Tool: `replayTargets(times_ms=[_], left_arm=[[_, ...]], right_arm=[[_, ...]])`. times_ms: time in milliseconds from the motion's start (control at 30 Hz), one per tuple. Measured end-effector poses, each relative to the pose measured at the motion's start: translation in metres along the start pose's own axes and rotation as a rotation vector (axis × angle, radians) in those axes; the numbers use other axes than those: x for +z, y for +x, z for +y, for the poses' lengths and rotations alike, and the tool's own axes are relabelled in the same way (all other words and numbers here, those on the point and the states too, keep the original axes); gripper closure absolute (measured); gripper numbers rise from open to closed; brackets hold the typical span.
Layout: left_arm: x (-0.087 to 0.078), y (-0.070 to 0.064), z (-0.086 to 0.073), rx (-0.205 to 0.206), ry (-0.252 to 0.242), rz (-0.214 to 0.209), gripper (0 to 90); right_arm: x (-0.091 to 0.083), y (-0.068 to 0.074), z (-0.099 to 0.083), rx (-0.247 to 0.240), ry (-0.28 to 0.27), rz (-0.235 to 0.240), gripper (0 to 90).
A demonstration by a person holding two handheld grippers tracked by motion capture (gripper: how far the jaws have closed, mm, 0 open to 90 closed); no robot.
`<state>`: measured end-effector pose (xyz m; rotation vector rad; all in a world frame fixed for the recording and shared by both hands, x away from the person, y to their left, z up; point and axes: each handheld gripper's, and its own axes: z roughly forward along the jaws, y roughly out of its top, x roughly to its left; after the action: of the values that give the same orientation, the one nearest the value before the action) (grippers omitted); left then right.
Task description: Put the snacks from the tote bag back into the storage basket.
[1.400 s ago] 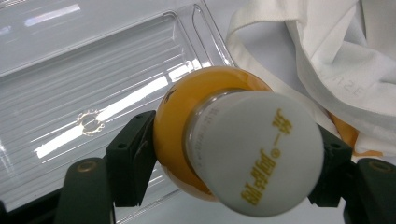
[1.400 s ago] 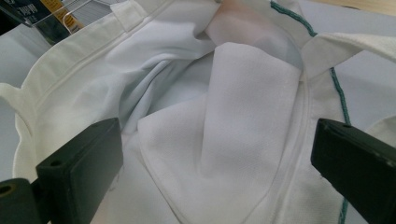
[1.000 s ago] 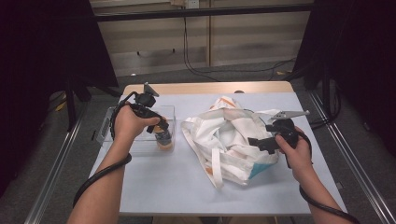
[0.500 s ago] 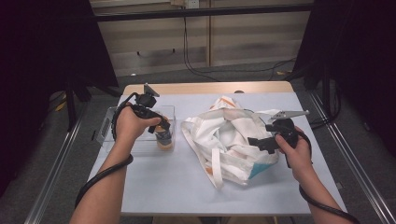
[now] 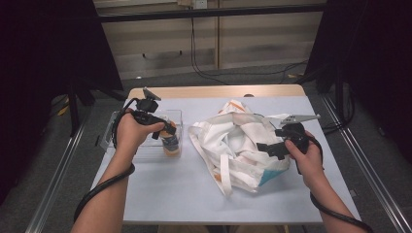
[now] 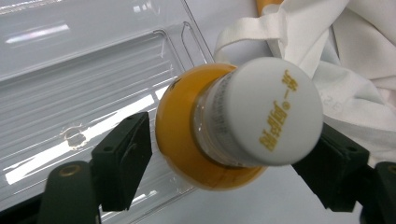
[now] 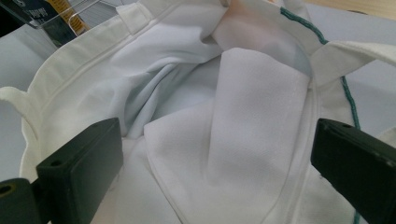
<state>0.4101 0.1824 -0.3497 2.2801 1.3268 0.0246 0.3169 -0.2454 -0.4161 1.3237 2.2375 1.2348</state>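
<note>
On the pale table (image 5: 194,194), seen from the high view, a crumpled white cloth bag (image 5: 233,145) lies right of centre and a clear plastic tray (image 5: 145,145) sits at the left edge, with the small bottle (image 5: 170,143) at the tray's right end, just beside the bag. That view shows the layout but not how the jaws stand. From the left gripper view, the left gripper (image 6: 224,158) has its jaws spread on either side of the bottle (image 6: 233,121); whether they press on it I cannot tell. This close view shows an orange-yellow body, a clear neck and a white cap with yellow print, tilted toward the camera. From the right gripper view, the right gripper (image 7: 215,158) is spread wide over the bag's white folds (image 7: 224,116), pinching nothing.
</note>
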Motion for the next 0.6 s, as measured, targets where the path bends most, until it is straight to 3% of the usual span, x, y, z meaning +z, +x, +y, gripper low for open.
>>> replayTargets(times_ms=[600], left_arm=[[-0.014,0.003,-0.019,0.006,-0.039,-0.003,15.0]], right_arm=[[0.004,0.004,0.003,-0.007,0.003,0.013,2.4]])
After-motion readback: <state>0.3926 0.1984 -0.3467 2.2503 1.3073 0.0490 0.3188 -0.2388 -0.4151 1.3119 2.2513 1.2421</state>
